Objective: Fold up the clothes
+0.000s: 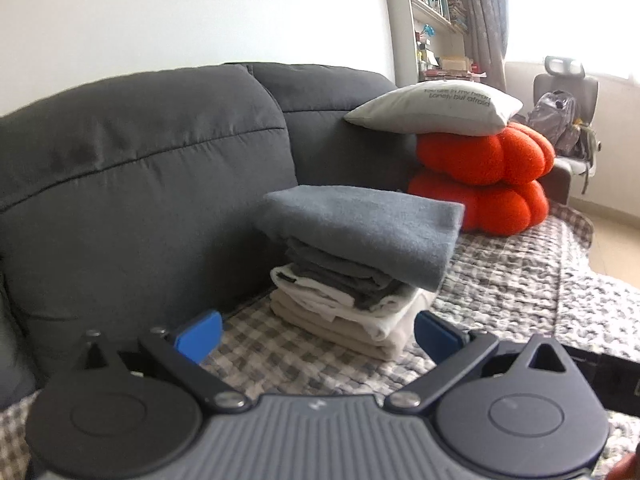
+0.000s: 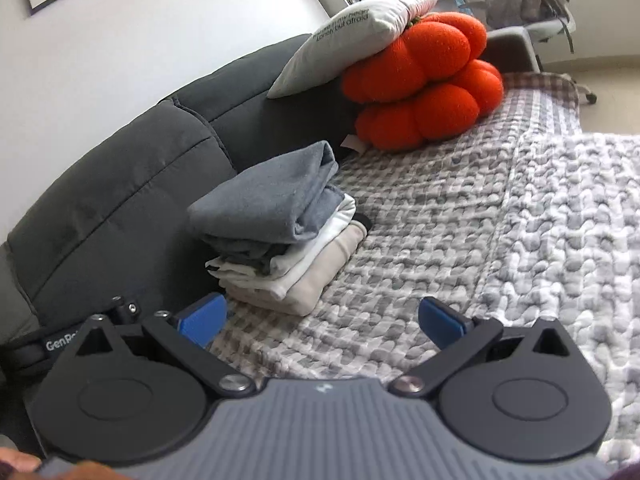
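Note:
A stack of folded clothes (image 1: 352, 268) sits on the checked blanket against the sofa back, a grey garment (image 1: 360, 228) on top, white and beige ones below. It also shows in the right wrist view (image 2: 280, 236). My left gripper (image 1: 318, 338) is open and empty, just in front of the stack. My right gripper (image 2: 322, 322) is open and empty, a little in front and to the right of the stack.
The dark grey sofa back (image 1: 140, 184) rises behind the stack. Two orange cushions (image 1: 480, 176) with a white pillow (image 1: 436, 108) on top stand further along the seat. The checked blanket (image 2: 500, 208) covers the seat. A chair with a backpack (image 1: 560, 120) stands beyond.

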A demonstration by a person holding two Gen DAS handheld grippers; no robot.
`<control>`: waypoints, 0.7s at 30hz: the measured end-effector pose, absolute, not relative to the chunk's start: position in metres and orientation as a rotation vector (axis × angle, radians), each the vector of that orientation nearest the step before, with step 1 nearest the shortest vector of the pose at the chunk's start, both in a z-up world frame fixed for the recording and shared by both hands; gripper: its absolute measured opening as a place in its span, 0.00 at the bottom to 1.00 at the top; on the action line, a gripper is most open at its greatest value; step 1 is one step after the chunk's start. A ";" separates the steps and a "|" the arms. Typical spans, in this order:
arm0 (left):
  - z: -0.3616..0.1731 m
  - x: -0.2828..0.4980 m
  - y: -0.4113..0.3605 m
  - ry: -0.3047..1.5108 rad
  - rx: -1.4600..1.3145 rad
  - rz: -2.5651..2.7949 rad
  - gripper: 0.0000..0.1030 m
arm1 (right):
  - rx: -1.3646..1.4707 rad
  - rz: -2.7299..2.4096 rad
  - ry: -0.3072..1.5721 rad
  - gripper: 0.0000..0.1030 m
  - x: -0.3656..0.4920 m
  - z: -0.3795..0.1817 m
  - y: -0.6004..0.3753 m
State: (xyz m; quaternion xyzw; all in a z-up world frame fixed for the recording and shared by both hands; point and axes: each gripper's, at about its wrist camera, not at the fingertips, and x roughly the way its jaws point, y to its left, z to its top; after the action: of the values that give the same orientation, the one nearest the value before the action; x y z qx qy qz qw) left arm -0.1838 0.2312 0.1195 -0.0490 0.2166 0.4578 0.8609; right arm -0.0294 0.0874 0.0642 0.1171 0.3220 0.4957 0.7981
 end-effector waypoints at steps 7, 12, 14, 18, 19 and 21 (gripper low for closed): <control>0.126 -0.185 0.235 0.456 -0.074 1.006 1.00 | 0.289 1.044 0.676 1.00 -0.026 0.065 0.083; 0.132 -0.186 0.235 0.463 -0.080 1.017 1.00 | 0.313 1.049 0.669 1.00 -0.026 0.067 0.080; 0.135 -0.186 0.233 0.462 -0.062 1.032 1.00 | 0.310 1.068 0.658 1.00 -0.028 0.068 0.080; 0.143 -0.187 0.229 0.458 -0.023 1.065 1.00 | 0.303 1.077 0.638 1.00 -0.031 0.070 0.080; 0.144 -0.187 0.228 0.458 -0.014 1.070 1.00 | 0.303 1.076 0.633 1.00 -0.031 0.071 0.080; 0.146 -0.187 0.225 0.459 -0.004 1.072 1.00 | 0.313 1.077 0.635 1.00 -0.031 0.071 0.077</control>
State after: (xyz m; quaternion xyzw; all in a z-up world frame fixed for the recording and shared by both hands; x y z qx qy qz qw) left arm -0.1866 0.2249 0.1458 -0.0018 0.2167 0.5063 0.8347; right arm -0.0306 0.0774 0.0715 0.1459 0.2960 0.5020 0.7994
